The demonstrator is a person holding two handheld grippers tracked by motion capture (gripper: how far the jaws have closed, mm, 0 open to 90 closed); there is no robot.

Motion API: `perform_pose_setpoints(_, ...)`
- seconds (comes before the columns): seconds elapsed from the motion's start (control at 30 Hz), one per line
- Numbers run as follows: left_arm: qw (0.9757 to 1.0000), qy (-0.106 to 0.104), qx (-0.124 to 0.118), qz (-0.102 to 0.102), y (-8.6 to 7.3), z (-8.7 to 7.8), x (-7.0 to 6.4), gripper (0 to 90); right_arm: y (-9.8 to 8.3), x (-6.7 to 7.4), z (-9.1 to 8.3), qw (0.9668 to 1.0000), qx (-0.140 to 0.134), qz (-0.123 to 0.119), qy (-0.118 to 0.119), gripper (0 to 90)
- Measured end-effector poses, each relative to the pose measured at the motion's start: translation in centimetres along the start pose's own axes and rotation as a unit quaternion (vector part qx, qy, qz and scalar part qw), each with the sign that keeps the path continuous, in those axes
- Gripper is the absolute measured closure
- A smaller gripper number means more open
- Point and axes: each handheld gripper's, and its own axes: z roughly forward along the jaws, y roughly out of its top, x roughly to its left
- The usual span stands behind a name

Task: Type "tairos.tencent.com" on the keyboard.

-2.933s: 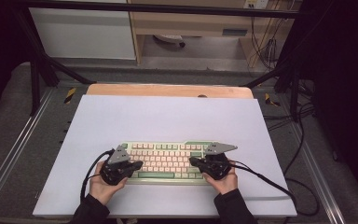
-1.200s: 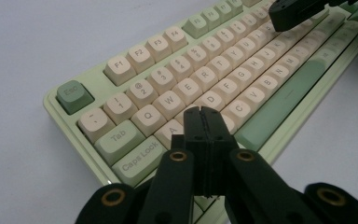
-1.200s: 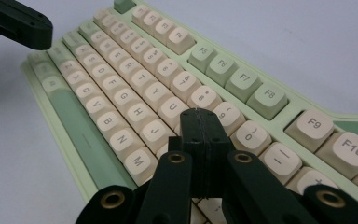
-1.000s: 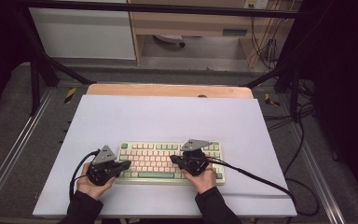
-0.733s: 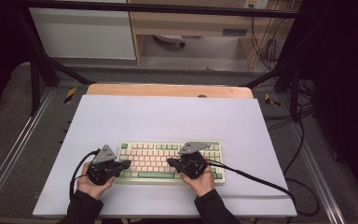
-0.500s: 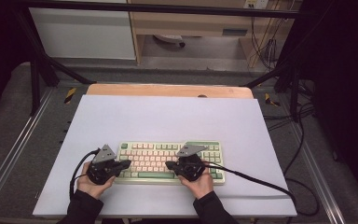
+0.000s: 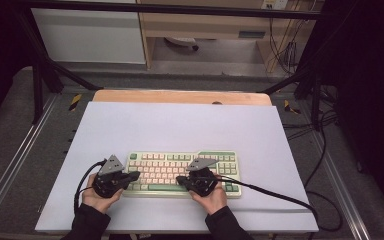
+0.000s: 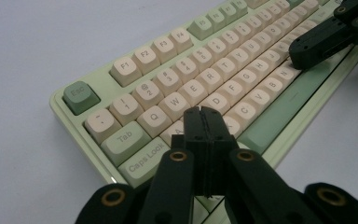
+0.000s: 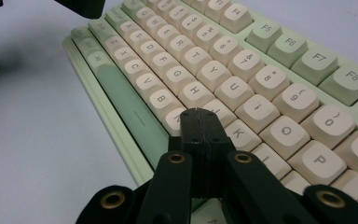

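A cream and pale-green keyboard lies on the white mat, near the front. My left gripper is shut and empty, its tip low over the keys at the keyboard's left end. In the left gripper view the left gripper covers the keys just right of Caps Lock on the keyboard. My right gripper is also shut and empty, pointing left over the middle keys. In the right gripper view the right gripper hangs by the J and N keys of the keyboard. Whether either tip presses a key I cannot tell.
The mat covers a wooden table whose far edge shows at the back. A black cable trails from the right gripper across the mat to the right. Metal frame rails run along both sides.
Both hands shifted left from the keyboard's ends. In the last second the right gripper crept a little further left; the left stayed put. The keyboard has not moved.
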Motion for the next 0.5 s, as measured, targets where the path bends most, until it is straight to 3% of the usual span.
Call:
perform_pose_setpoints(0.33,1.0000,0.001,-0.005,0.000,0.0,-0.4,0.1,90.0,1.1,-0.4,-2.1,0.9996,-0.024,-0.003,-0.012,90.0)
perform_pose_setpoints(0.5,0.9999,-0.003,-0.011,-0.002,0.1,-0.7,0.3,86.8,1.5,-1.3,-3.8,0.9990,-0.037,0.004,-0.025,81.1)
